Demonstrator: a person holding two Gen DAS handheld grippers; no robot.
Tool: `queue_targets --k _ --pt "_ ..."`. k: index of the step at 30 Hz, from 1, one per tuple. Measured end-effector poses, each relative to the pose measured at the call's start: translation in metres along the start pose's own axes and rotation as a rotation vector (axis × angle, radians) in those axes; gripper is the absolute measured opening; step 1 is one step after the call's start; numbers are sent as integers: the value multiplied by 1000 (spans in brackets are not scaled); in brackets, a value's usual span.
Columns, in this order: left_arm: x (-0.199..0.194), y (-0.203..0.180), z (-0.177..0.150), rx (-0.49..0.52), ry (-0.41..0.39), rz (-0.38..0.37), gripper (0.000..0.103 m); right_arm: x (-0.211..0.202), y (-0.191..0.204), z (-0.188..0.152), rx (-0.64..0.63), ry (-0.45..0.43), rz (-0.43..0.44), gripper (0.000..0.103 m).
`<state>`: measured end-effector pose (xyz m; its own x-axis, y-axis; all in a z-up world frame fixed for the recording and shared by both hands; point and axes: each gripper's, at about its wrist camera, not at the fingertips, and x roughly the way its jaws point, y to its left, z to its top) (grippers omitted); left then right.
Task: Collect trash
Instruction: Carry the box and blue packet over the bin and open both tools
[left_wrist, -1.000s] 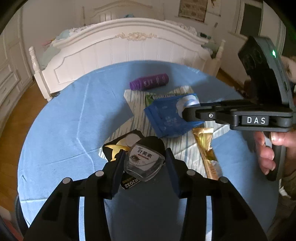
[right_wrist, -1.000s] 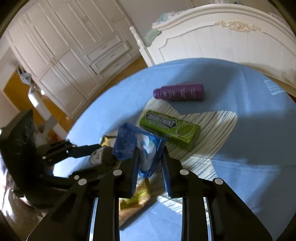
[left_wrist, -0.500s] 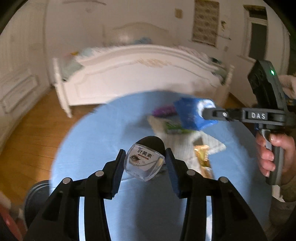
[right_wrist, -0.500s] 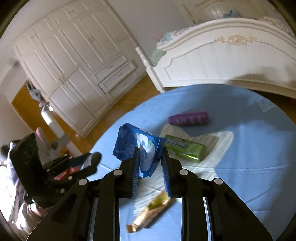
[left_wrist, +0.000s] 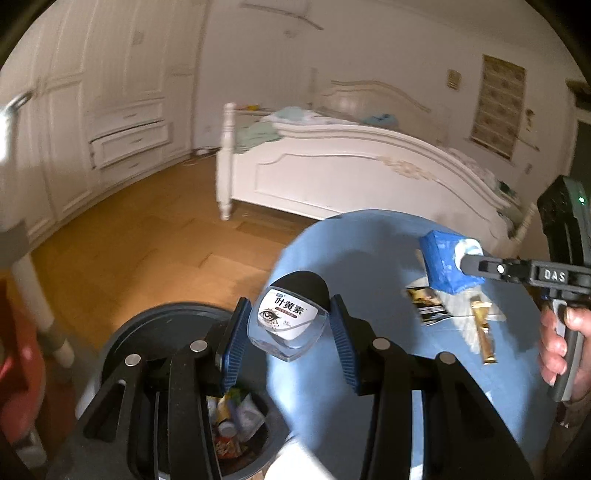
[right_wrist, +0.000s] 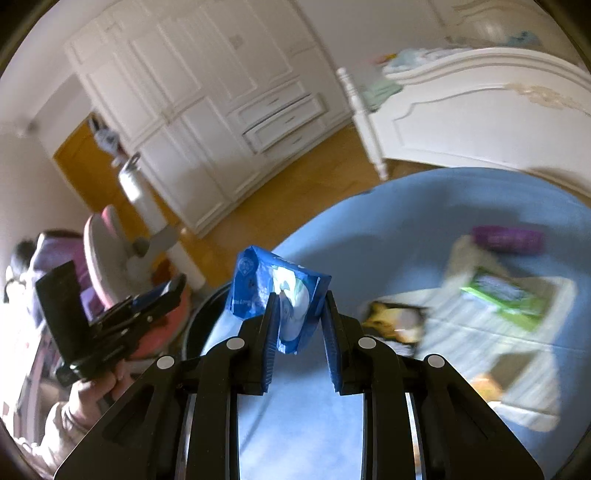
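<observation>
My left gripper (left_wrist: 288, 325) is shut on a small clear bottle with a black cap and a white eye label (left_wrist: 286, 321), held near the left edge of the blue round table (left_wrist: 351, 258), beside the dark grey trash bin (left_wrist: 155, 332) that holds several wrappers. My right gripper (right_wrist: 298, 325) is shut on a blue wipes packet (right_wrist: 275, 291), held above the table; this gripper and packet (left_wrist: 445, 264) also show in the left wrist view. A black-gold wrapper (left_wrist: 426, 304), a gold stick packet (left_wrist: 484, 332), a green gum pack (right_wrist: 506, 295) and a purple bottle (right_wrist: 508, 238) lie on the table.
A white bed (left_wrist: 351, 166) stands behind the table, white wardrobes (right_wrist: 207, 110) along the wall. A pink chair (right_wrist: 107, 258) and a white post (left_wrist: 33, 291) stand left of the bin. Wooden floor (left_wrist: 147, 240) lies between.
Both grippers have swung left with their loads. The left gripper now sits at the table's left edge with the bin in view below it. The right gripper follows with the packet.
</observation>
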<state>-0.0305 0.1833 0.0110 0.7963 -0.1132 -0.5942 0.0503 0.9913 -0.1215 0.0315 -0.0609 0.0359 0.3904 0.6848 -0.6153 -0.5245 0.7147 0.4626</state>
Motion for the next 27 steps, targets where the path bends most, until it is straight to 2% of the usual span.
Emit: queue_targets --k 10,19,27 --pt "-22 63 -26 -111 -17 94 44 72 81 -4 -118 113 54 24" --pt "-13 84 -37 -153 6 91 44 129 129 -2 -172 187 45 24" --pt "-8 106 -44 -196 23 88 44 168 149 -7 -199 245 19 24"
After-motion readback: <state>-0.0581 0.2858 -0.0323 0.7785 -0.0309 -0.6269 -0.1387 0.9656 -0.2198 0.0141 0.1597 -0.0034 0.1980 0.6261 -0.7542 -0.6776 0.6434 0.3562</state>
